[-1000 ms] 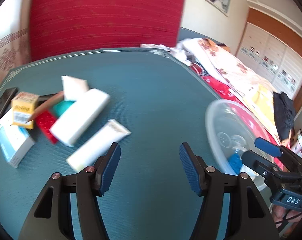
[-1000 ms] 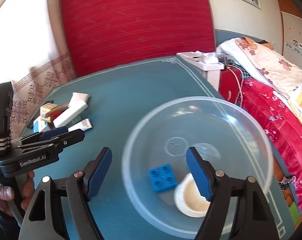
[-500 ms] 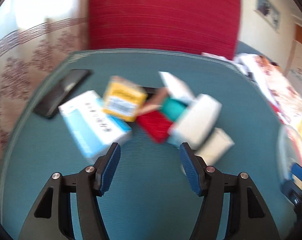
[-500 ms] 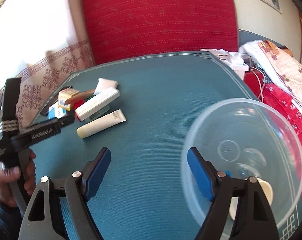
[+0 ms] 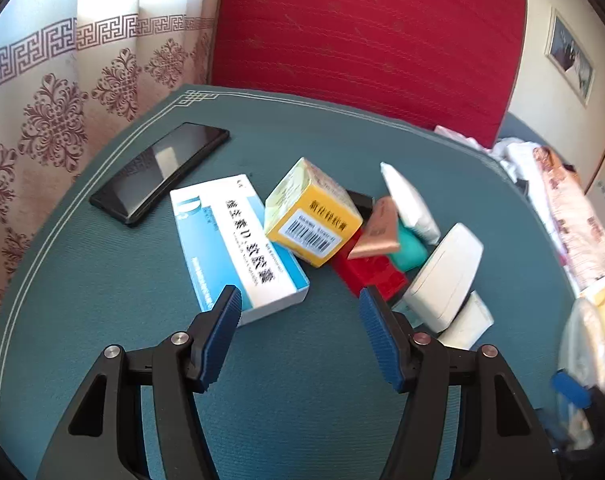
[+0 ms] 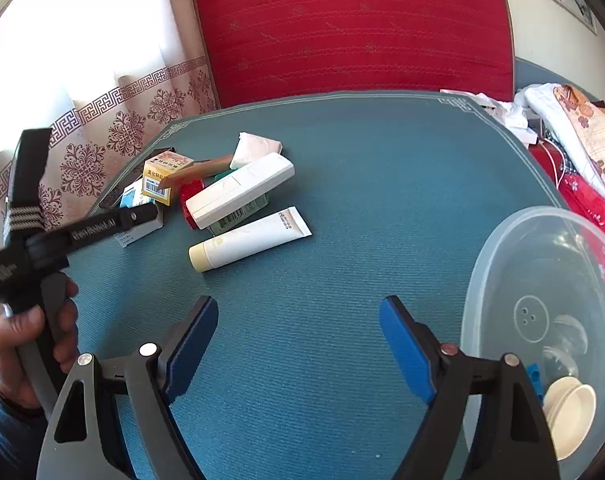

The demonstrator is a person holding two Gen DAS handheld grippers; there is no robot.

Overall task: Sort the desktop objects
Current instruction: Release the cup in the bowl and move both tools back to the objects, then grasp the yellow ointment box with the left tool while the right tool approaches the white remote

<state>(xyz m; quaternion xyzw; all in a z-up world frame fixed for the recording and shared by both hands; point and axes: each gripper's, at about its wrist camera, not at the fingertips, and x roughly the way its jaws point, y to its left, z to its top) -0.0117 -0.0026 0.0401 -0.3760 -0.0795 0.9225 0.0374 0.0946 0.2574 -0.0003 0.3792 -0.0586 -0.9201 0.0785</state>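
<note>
A home bedroom is showing here. A round table under a teal woven cloth with a pale key-pattern border (image 6: 342, 128) is sitting in front of a big red padded headboard-like panel (image 5: 366, 36) at 12 o'clock. Cream curtains printed with maroon floral medallions (image 5: 58, 120) are hanging at 9 o'clock, letting daylight through. A bed piled with floral quilts and red bedding (image 6: 582, 148) is lying at 3 o'clock, and a framed picture on the cream wall (image 5: 570, 56) is hanging at 2 o'clock. Household clutter is crowding the table: 1 black smartphone (image 5: 158, 172) and 2 medicine cartons, including a blue-and-white box (image 5: 238, 248).
</note>
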